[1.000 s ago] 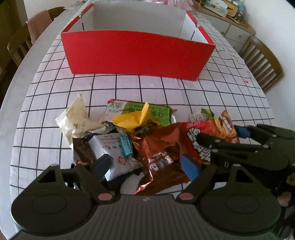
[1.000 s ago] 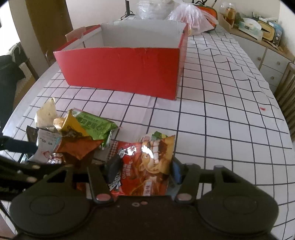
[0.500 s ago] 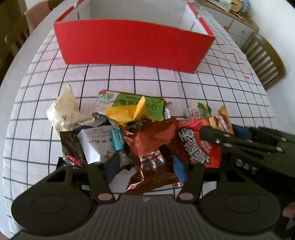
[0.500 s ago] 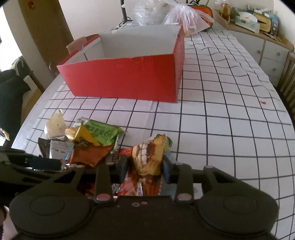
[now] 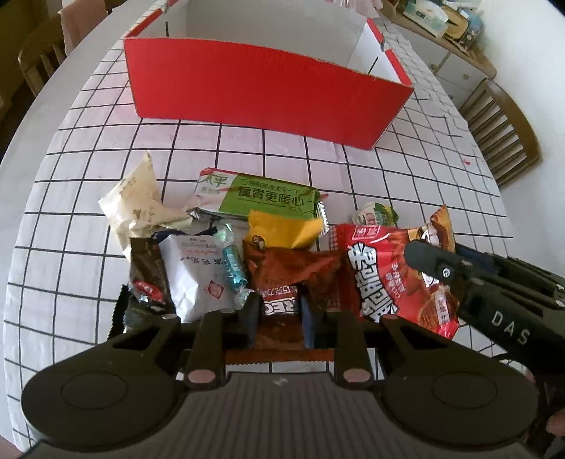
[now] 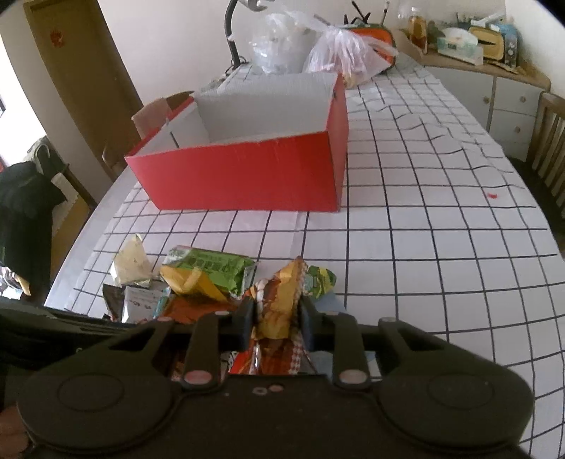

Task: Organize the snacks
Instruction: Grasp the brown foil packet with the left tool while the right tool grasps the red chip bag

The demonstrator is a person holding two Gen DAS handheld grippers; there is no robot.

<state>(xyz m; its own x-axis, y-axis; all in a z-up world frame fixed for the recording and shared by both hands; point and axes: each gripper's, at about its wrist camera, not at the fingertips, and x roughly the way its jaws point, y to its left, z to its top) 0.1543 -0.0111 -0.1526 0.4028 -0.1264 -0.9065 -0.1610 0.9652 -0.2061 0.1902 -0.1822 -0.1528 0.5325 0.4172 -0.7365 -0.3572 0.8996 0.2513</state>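
A pile of snack packets lies on the checked tablecloth in front of an open red cardboard box (image 5: 261, 95), which also shows in the right wrist view (image 6: 243, 176). My left gripper (image 5: 279, 314) is shut on a brown Oreo packet (image 5: 282, 279). My right gripper (image 6: 277, 317) is shut on a red and orange snack bag (image 6: 279, 303), seen in the left wrist view (image 5: 381, 275) with the right gripper (image 5: 459, 268) on its right edge. A green biscuit pack (image 5: 261, 197), a yellow packet (image 5: 279, 229), a white pouch (image 5: 197, 279) and a cream wrapper (image 5: 134, 204) lie around.
Wooden chairs stand at the right (image 5: 501, 127) and the far left (image 5: 39, 60) of the table. Plastic bags (image 6: 339, 53) and a lamp stem (image 6: 231, 31) stand behind the box. A cabinet (image 6: 494, 91) with clutter lines the right wall.
Both grippers closed: the left one on the brown Oreo packet, the right one on the red snack bag, crumpling it upward. Both cameras rose a little.
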